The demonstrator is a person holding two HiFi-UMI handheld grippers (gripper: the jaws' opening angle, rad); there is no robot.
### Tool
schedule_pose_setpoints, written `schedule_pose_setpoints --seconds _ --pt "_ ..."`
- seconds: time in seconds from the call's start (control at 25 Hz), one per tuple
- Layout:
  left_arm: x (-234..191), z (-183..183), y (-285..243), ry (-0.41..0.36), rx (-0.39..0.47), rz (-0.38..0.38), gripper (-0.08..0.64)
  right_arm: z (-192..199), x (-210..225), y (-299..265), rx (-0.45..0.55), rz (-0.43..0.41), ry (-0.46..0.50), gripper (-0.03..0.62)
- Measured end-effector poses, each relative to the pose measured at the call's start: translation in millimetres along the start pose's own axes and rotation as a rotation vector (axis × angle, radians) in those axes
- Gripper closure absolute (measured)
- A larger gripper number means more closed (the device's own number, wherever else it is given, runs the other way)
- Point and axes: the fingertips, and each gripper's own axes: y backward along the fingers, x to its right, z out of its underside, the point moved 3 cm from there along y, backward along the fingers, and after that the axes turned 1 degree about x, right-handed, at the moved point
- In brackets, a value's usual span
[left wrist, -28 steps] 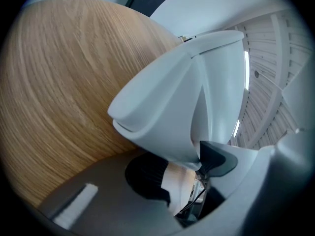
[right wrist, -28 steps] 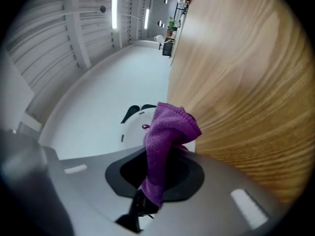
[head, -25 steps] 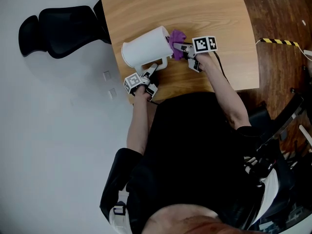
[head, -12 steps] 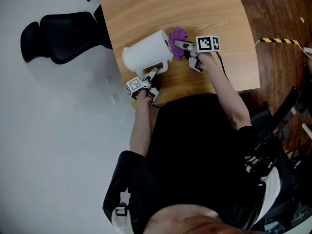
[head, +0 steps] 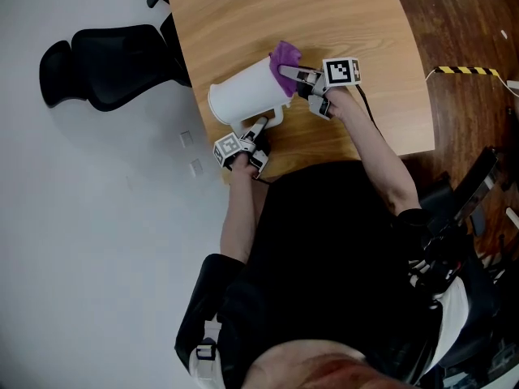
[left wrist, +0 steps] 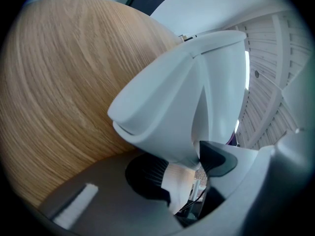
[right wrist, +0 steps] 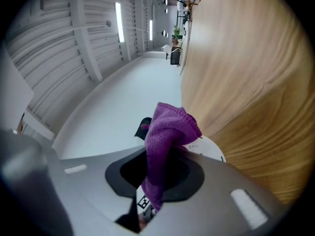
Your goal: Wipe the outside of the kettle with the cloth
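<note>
Mid-wipe, as I read it. The kettle (head: 246, 94) is white and tipped over near the table (head: 349, 14)'s left edge, close to the near-left corner. Its top end faces out over that edge and its base end faces the middle of the table. From the head view I can't tell whether the body rests on the wood or is held just clear of it. The left gripper (head: 258, 126) comes in from the near edge and is clenched on the handle (left wrist: 162, 117). The left gripper view shows the white handle wedged between both dark pads, jaws set wide because the handle is thick. The right gripper (head: 292, 74) is clamped on the cloth (head: 284, 55), which is purple and bunched. In the right gripper view it is pinched between the jaws and sticks out past the tips. The cloth touches the kettle wall on its upper side at the base end. So the left side acts as the fixture and the right does the wiping. Going by position, only the base-end patch is being covered, and the rest of the wall looks yet to do. The next move calls for the cloth pressed flat and dragged along the body toward the top end. The handle grip must be firm enough that the kettle can't roll or slide off the left edge. After that, turn the kettle by the handle to expose the side facing the table
</note>
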Motion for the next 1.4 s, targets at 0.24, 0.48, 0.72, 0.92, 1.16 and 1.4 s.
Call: schedule_pose_setpoints --seconds 0.24,0.48,0.72,0.92,1.16,1.4 --pt "0 -1 0 -0.005 -0.008 0.001 0.029 19 54 4 -0.036 0.159 -0.011 0.545" --pt "-5 -2 1 -0.005 -0.014 0.004 0.029 28 97 11 -0.116 0.370 0.016 0.543" --pt "-11 -4 0 -0.008 -0.012 0.007 0.029 31 115 16 -0.195 0.503 0.082 0.540" --pt "-9 -4 0 -0.007 -0.012 0.001 0.029 10 73 23 -0.054 0.346 0.048 0.538" --pt "-9 -5 0 -0.004 -0.013 0.004 0.029 -19 -8 18 0.113 0.063 -0.084 0.540" --pt "-8 -2 1 -0.005 -0.012 -0.001 0.029 -3 16 -7 0.059 0.046 -0.034 0.540"
